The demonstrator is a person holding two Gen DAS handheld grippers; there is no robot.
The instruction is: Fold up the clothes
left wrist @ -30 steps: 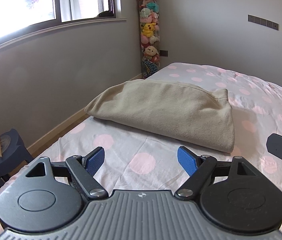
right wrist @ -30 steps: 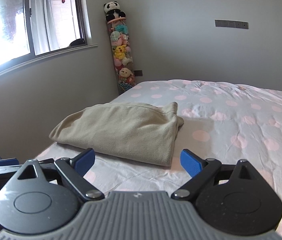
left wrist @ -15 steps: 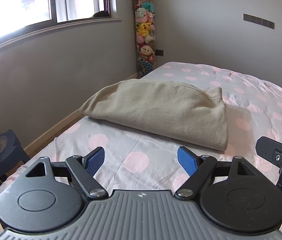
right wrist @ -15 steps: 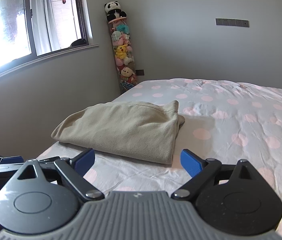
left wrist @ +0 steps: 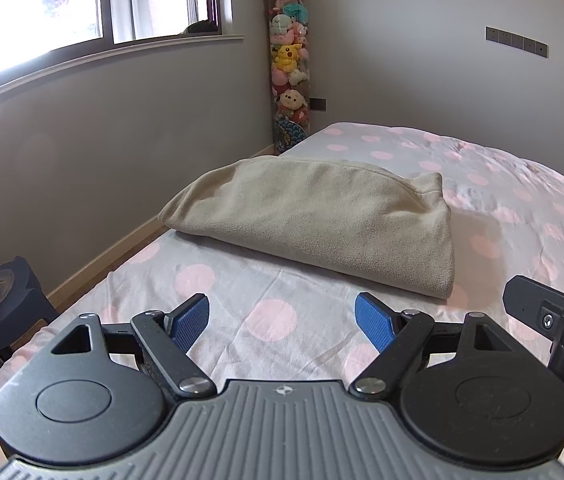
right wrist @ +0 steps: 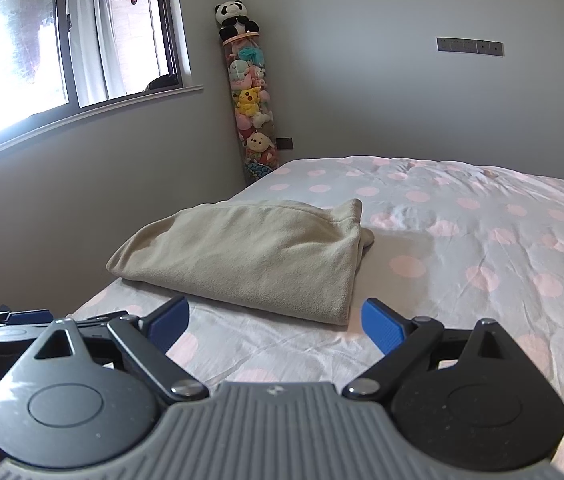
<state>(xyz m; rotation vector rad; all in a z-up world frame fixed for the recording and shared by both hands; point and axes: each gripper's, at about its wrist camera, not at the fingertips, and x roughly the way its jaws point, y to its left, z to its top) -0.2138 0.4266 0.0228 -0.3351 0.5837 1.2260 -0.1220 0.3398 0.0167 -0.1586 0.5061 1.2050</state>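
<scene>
Dotted bedsheet, folded beige garment lying flat.
Its long axis runs crosswise before you; your left gripper and right gripper both gape, nothing held.

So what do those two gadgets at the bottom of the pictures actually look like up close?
Both look alike. The left gripper has a ribbed grey plastic body bearing a small cross mark, two round black discs, and black linkage arms with silver screws. They end in blue textured finger pads. The right gripper has the same build and the same blue pads. No cables or sleeves show.
</scene>
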